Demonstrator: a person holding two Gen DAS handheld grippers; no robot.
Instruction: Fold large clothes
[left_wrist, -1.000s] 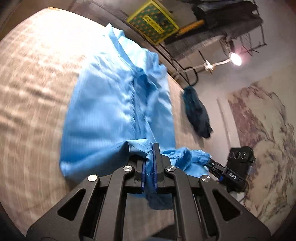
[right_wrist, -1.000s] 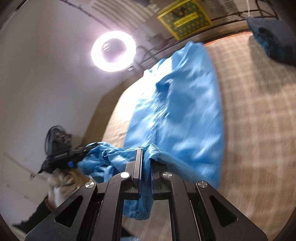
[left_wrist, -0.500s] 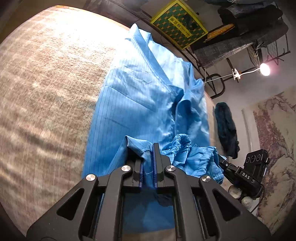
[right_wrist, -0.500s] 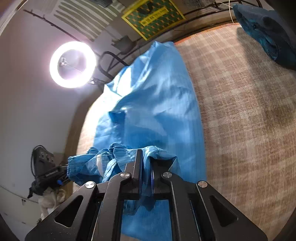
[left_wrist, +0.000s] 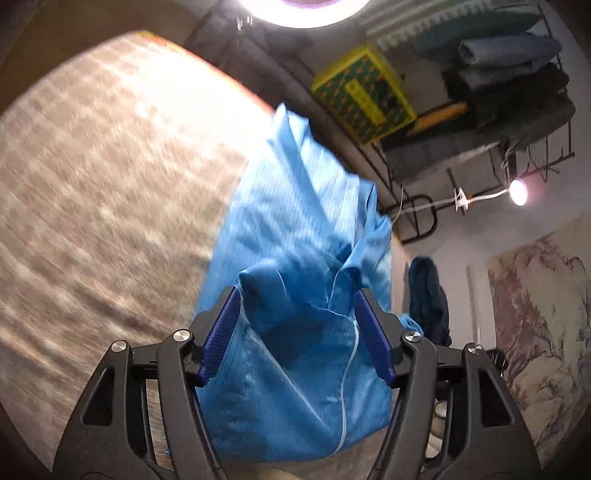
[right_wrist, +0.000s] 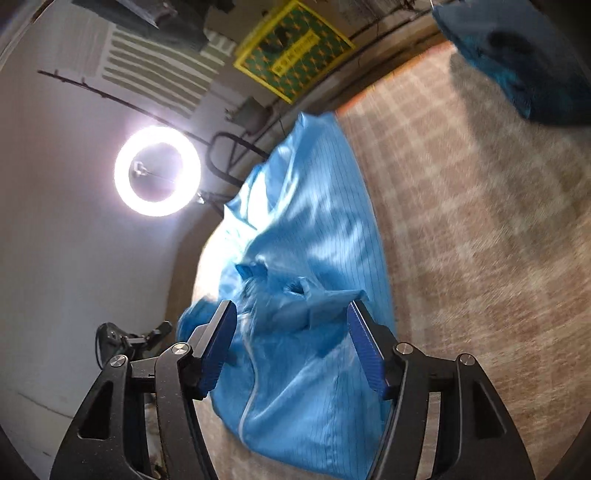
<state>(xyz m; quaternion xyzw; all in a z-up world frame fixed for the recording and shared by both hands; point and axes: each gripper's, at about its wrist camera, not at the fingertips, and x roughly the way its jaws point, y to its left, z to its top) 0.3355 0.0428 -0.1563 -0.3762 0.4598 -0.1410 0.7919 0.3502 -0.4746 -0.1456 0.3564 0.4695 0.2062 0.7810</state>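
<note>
Beige checked carpet (left_wrist: 103, 206) covers the wide work surface, lit from behind by a ring light (right_wrist: 157, 170) that stands against the pale wall on the left of the right wrist view. Just right of that lamp, a yellow and green patterned box (right_wrist: 293, 48) leans at the far edge of the surface, and at the upper right corner of the same view a dark teal garment (right_wrist: 517, 62) lies well apart from the work. Across the middle of the carpet lies the blue garment (right_wrist: 317, 229), a large light blue pinstriped piece stretching away from the cameras, its near end bunched in loose folds and a pale zipper line running down it. The right gripper (right_wrist: 291, 347) has just been opening; its blue ribbed pads stand wide apart with the crumpled near fabric between them, not pressed. In the left wrist view the left gripper (left_wrist: 297, 332) has likewise just been opening, its pads spread wide on either side of a raised fold of the blue garment, gripping nothing. Further right, a metal rack (left_wrist: 517, 96) holds folded dark textiles above a small lamp (left_wrist: 518, 187).
</note>
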